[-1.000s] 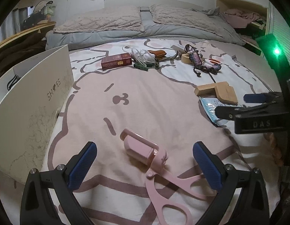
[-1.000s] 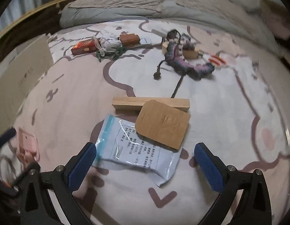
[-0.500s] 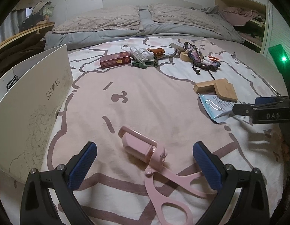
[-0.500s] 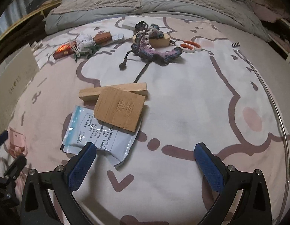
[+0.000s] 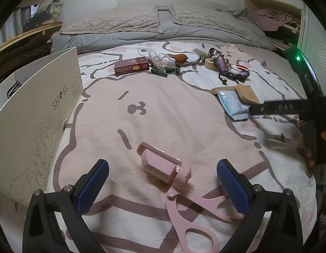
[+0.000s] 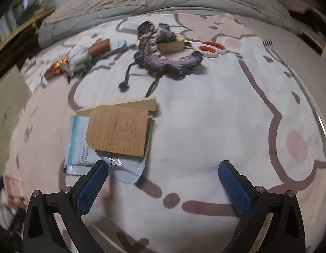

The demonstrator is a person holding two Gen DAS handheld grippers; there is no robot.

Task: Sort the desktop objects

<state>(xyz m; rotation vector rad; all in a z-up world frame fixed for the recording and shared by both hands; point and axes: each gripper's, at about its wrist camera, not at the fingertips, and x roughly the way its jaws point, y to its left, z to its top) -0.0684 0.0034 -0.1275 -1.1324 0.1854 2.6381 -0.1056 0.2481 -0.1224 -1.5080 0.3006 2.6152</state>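
Note:
My left gripper point(image 5: 163, 184) is open, its fingers on either side of a pink eyelash curler point(image 5: 173, 179) lying on the pink patterned blanket point(image 5: 163, 113). My right gripper point(image 6: 163, 187) is open and empty, just in front of a blue-white packet point(image 6: 82, 149) that lies under a bamboo paddle point(image 6: 118, 131) and a wooden block point(image 6: 139, 105). The right gripper also shows at the right of the left wrist view point(image 5: 285, 106). Further back lie a crocheted strap point(image 6: 163, 61), a tape roll point(image 6: 171, 45) and orange-white scissors point(image 6: 209, 47).
A white shoe box point(image 5: 32, 113) stands at the left edge. At the back lie a red box point(image 5: 131, 68), a tangle of clear cord and green clips point(image 5: 163, 63) and a brown case point(image 5: 178, 57). A small comb point(image 6: 268, 43) lies far right. Grey bedding point(image 5: 163, 29) lies behind.
My right gripper has moved forward toward the packet and paddle, which now sit closer and more to the left. My left gripper has stayed around the eyelash curler.

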